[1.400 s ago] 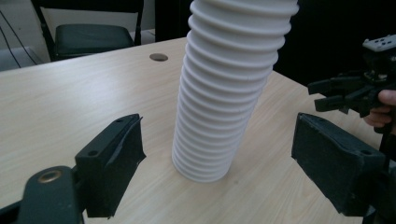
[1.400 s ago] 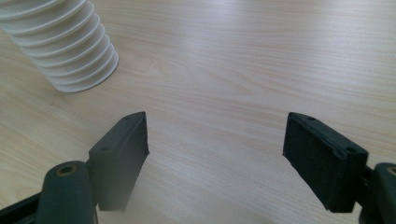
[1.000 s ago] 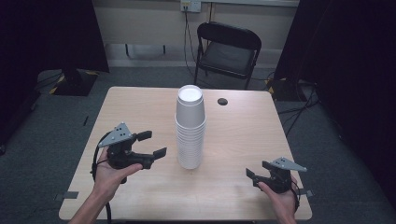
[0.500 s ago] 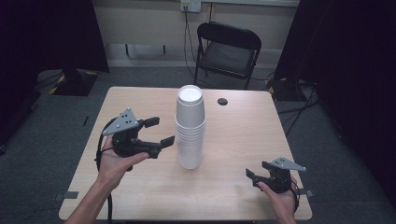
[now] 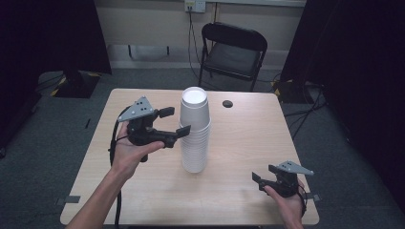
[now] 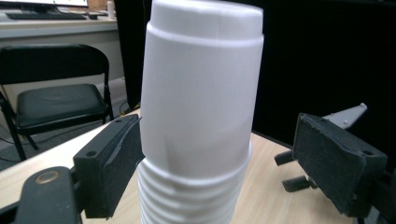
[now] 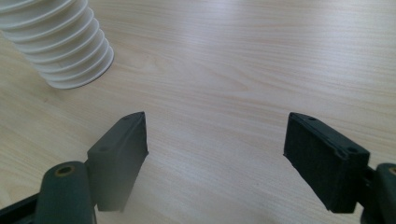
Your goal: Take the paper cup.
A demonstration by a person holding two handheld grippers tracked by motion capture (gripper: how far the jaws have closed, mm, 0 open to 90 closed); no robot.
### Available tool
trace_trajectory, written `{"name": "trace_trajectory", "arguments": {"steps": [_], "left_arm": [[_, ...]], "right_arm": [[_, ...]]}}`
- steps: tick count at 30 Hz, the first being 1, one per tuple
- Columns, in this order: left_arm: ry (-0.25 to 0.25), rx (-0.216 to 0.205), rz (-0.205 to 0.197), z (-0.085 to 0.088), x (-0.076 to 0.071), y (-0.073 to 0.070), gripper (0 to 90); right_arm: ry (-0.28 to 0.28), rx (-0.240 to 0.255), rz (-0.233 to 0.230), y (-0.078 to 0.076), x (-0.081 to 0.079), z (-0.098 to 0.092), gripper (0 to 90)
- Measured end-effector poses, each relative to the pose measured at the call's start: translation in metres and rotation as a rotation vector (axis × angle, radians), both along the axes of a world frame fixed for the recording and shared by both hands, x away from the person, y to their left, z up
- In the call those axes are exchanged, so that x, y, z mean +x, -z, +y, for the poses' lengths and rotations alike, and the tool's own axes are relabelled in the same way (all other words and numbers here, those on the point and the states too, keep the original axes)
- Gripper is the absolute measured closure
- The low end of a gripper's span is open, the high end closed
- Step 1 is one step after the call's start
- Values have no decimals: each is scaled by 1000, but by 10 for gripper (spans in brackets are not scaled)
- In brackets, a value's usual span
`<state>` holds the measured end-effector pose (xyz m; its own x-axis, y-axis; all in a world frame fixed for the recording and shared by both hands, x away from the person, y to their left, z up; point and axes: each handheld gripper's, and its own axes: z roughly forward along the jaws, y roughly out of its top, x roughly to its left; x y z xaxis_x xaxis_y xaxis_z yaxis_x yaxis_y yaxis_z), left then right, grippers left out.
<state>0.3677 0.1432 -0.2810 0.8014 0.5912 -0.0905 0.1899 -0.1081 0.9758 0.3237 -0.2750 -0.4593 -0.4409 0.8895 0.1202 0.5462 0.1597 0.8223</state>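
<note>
A tall stack of white cups stands upside down in the middle of the wooden table. My left gripper is raised at the stack's left side, open, level with the upper cups. In the left gripper view the top cup sits between the jaws of the left gripper; one jaw is right against the cup wall and the other stands well off it. My right gripper rests low near the table's front right edge, open. In the right gripper view this gripper spans bare wood, with the stack's base ahead.
A small dark round object lies on the table behind the stack. A black folding chair stands beyond the far edge. Dark curtains hang on both sides of the room. The chair is also in the left gripper view.
My left gripper has risen and moved right, from beside the stack's lower half to around its top cup. The right gripper has stayed in place.
</note>
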Motion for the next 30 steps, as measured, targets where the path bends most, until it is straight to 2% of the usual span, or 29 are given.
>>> {"name": "trace_trajectory", "arguments": {"steps": [6,13,16,17,22,24,30], "left_arm": [[21,-14,8,-9,12,-11,156],[16,26,-19,-22,22,-19,146],[14,21,-18,-26,27,-18,152],[16,35,-17,-27,29,-17,150],[13,50,1,-34,36,-13,155],[13,74,-5,-38,37,-12,152],[10,75,9,-47,44,-11,153]], "right_arm": [[-10,4,-4,0,0,2,207],[-10,2,4,1,0,1,205],[-12,4,6,1,0,1,204],[-15,7,7,1,0,2,204],[-20,5,12,2,0,3,207],[-28,11,16,2,1,3,209],[-28,11,18,2,1,3,209]]}}
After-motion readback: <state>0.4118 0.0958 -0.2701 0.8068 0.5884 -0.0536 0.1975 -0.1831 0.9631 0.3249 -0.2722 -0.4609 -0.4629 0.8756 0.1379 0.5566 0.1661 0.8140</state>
